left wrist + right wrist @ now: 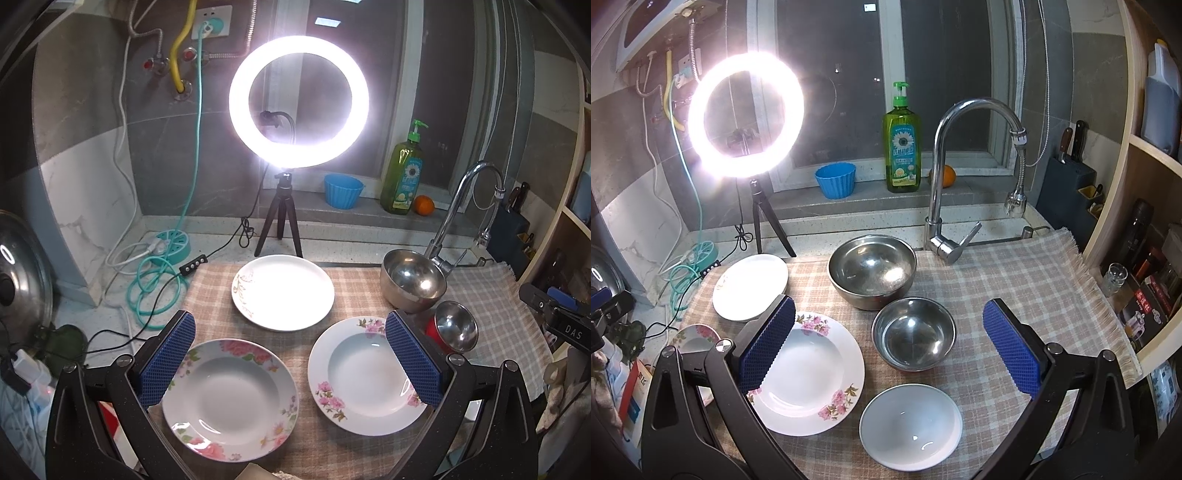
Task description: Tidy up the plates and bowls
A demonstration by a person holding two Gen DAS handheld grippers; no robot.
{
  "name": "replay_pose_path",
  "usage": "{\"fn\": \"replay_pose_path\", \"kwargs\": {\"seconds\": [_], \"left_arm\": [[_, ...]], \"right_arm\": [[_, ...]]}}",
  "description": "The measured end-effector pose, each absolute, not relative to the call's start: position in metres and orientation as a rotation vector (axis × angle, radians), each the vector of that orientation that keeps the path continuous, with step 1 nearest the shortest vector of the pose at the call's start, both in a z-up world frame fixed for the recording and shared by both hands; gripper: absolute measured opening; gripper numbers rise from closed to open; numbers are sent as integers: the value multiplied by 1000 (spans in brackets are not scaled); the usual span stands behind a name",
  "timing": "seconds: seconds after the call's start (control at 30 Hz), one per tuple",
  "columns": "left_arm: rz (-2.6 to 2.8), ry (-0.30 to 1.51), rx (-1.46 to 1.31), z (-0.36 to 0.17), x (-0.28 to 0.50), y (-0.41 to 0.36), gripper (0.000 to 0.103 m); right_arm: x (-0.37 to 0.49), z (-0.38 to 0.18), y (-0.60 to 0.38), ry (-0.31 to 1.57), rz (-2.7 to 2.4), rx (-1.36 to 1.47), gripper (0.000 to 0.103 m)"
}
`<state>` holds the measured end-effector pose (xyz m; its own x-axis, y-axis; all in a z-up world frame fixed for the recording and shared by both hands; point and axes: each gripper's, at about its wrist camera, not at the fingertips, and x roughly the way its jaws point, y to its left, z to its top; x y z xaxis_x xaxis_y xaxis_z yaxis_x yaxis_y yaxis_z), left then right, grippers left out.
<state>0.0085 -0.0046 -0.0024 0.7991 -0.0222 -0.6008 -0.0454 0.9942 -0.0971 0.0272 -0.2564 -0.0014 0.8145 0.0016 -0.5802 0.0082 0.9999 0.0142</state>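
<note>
On a checked cloth (354, 288) lie three plates: a white one with a gold pattern (283, 291) at the back, a deep plate with mixed flowers (229, 398) front left, and a deep plate with pink blossoms (364, 376) (809, 373) front right. Right of them stand a large steel bowl (871, 271) (413, 280), a smaller steel bowl (914, 334) (456, 326) and a white bowl (910, 426). My left gripper (290, 362) hangs open above the two flowered plates. My right gripper (888, 347) is open over the smaller steel bowl, holding nothing.
A bright ring light on a tripod (298, 101) stands behind the plates, with cables (155, 280) to its left. A tap (942, 206) rises behind the bowls. A green soap bottle (901, 147), blue cup (836, 181) and orange (945, 176) sit on the sill. Shelves (1145, 221) line the right.
</note>
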Motion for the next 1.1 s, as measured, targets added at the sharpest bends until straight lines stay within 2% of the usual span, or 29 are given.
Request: {"fn": "replay_pose_path", "kwargs": {"seconds": [0.53, 0.83, 0.93, 1.0, 1.07, 1.1], "left_arm": [[-49, 737, -123, -27, 28, 6, 102], [-134, 850, -139, -55, 51, 6, 82], [-169, 898, -155, -69, 61, 7, 68], [-195, 931, -166, -77, 67, 7, 62], [-224, 967, -187, -86, 73, 9, 57], [-236, 983, -196, -89, 76, 9, 54]], "right_arm": [[23, -17, -268, 630, 80, 91, 103], [25, -30, -260, 718, 69, 27, 103], [27, -43, -258, 773, 102, 53, 103], [30, -53, -255, 810, 108, 67, 98], [31, -63, -252, 843, 120, 94, 86], [33, -69, -251, 869, 133, 117, 84]]}}
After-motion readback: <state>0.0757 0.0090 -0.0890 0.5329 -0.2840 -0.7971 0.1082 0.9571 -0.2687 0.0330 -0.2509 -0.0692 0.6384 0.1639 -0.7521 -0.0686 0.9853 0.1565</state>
